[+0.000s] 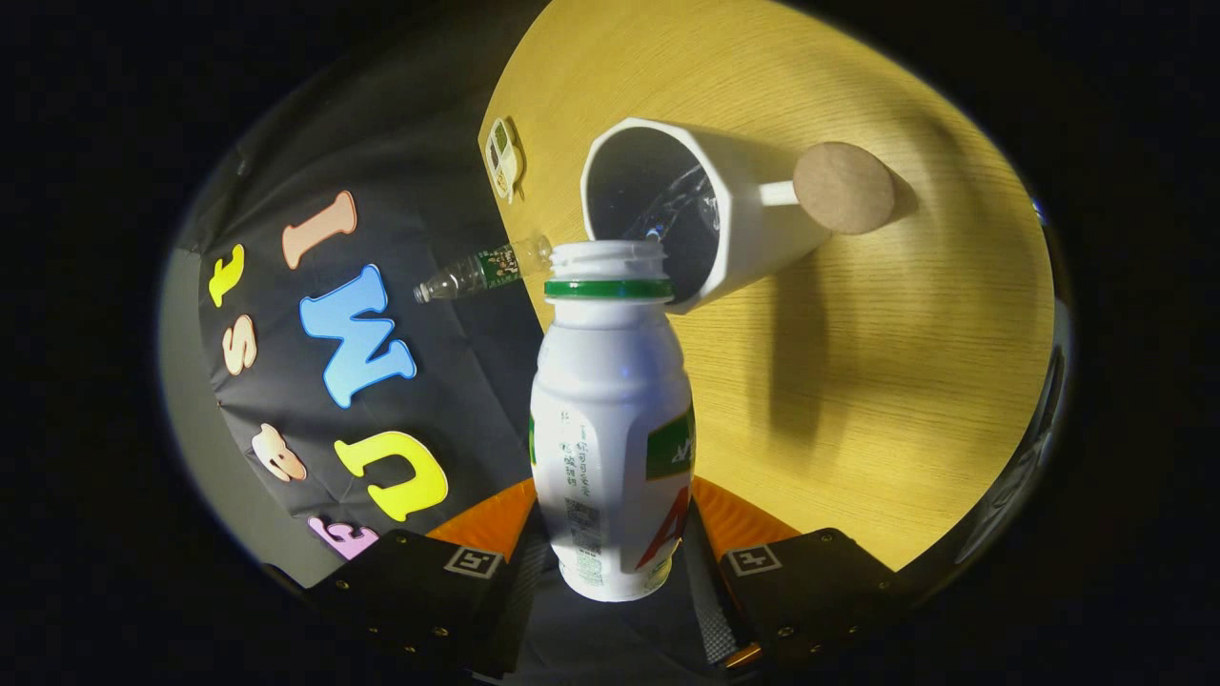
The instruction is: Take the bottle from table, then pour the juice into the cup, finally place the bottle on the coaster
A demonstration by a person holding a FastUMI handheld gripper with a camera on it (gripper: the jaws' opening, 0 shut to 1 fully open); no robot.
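White bottle [610,419] sits gripped between the claw [610,562] fingers, mouth at the cup [753,229] rim.

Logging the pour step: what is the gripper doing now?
Gripper: shut on the bottle, its open mouth at the cup rim.

My gripper [615,562] carries two boxy black housings, one on each side, with small screws along their edges. Each housing wears a square white tag printed with a black block pattern on its top face. Behind them curves an orange ribbed body. Textured strips line the inner faces of my jaws.
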